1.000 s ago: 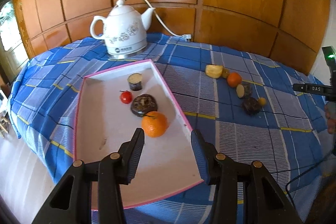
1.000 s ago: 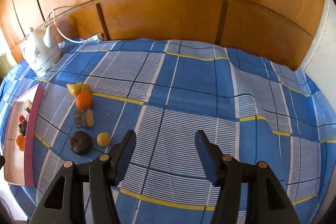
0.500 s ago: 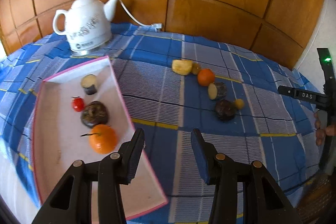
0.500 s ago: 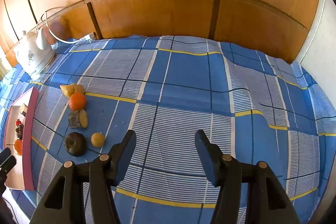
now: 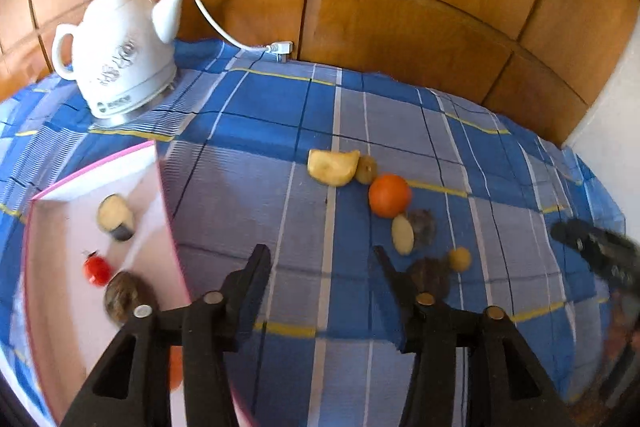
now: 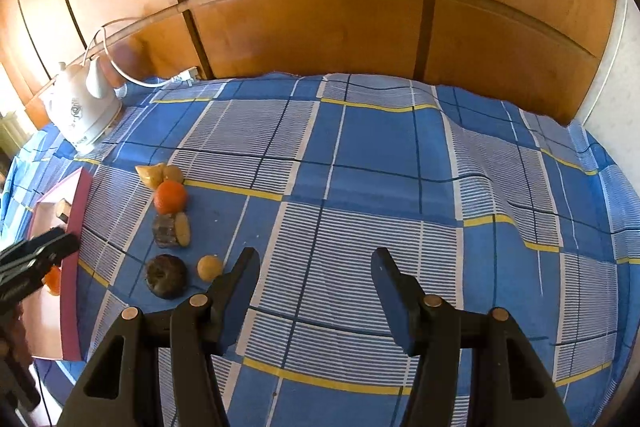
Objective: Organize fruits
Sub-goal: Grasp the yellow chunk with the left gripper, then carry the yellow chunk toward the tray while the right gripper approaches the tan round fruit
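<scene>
Currently, left gripper [image 5: 322,263]: jaws opening, holding nothing, hovering over cloth [image 5: 280,131].
Right gripper [image 6: 316,269]: gaping, empty.

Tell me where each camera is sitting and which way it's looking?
Left wrist view: sits on the left tongs, looking forward and down at the blue cloth, pink-rimmed tray and white kettle; its own empty jaws, now opening, show.
Right wrist view: sits on the right tongs, looking down over the cloth toward the wooden wall; its own open, empty jaws show, and the left tongs' tip at the left edge.
Both see the kettle, tray and the orange on the cloth.
</scene>
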`<act>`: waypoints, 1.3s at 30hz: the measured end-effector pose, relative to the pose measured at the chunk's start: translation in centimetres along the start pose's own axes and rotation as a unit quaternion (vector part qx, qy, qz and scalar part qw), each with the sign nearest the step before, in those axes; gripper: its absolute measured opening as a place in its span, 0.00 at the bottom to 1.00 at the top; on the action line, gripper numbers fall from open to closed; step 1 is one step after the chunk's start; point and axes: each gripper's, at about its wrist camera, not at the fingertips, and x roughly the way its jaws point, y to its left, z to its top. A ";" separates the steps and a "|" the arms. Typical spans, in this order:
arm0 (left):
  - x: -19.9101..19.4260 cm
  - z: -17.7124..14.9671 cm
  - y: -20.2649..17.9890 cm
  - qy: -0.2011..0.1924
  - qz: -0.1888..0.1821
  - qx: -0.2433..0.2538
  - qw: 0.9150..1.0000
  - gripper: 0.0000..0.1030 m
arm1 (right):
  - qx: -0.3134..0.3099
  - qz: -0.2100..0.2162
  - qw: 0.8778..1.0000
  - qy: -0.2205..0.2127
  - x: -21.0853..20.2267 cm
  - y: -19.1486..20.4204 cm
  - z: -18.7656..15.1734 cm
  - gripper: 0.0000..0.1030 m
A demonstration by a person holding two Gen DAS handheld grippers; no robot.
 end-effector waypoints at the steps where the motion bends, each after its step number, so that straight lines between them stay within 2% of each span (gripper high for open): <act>1: 0.7 0.7 0.1 0.003 -0.007 -0.010 1.000 0.54 | 0.000 0.002 1.000 0.000 0.0 0.0 0.0 0.57; 5: 2.4 2.5 -0.2 -0.002 -0.011 -0.012 1.000 0.63 | 0.000 0.009 1.000 0.005 0.2 0.1 0.0 0.57; 12: 5.4 5.2 -0.8 -0.009 -0.030 -0.023 0.999 0.63 | -0.003 0.017 1.000 0.015 0.6 0.4 0.1 0.57; 16: 7.3 6.3 -0.9 -0.011 -0.024 -0.028 0.999 0.65 | -0.002 0.021 1.000 0.019 0.8 0.4 0.1 0.57; 19: 9.1 6.6 -0.6 -0.001 -0.016 -0.033 0.999 0.65 | -0.001 0.023 0.999 0.022 0.9 0.4 0.1 0.57; 22: 10.9 6.6 0.0 0.019 -0.022 -0.042 0.999 0.61 | -0.002 0.023 0.999 0.024 1.0 0.4 0.2 0.57; 23: 10.9 6.5 0.3 0.014 -0.037 -0.052 0.998 0.49 | -0.003 0.023 0.999 0.025 1.1 0.5 0.1 0.57; 24: 10.9 6.5 0.5 0.014 -0.048 -0.059 0.997 0.49 | -0.003 0.022 0.999 0.025 1.1 0.5 0.1 0.57; 30: 9.7 5.4 1.2 0.011 -0.066 -0.071 0.995 0.47 | -0.001 0.018 0.999 0.027 1.2 0.3 0.1 0.57; 33: 8.3 4.5 1.6 0.006 -0.064 -0.074 0.995 0.47 | -0.001 0.014 1.000 0.027 1.2 0.2 0.1 0.57; 36: 6.7 3.3 1.4 0.003 -0.057 -0.064 0.996 0.47 | 0.001 0.009 1.000 0.028 1.3 0.1 0.1 0.57; 39: 5.2 1.7 0.3 0.001 -0.045 -0.029 0.999 0.47 | 0.000 0.006 1.000 0.028 1.3 0.1 0.0 0.57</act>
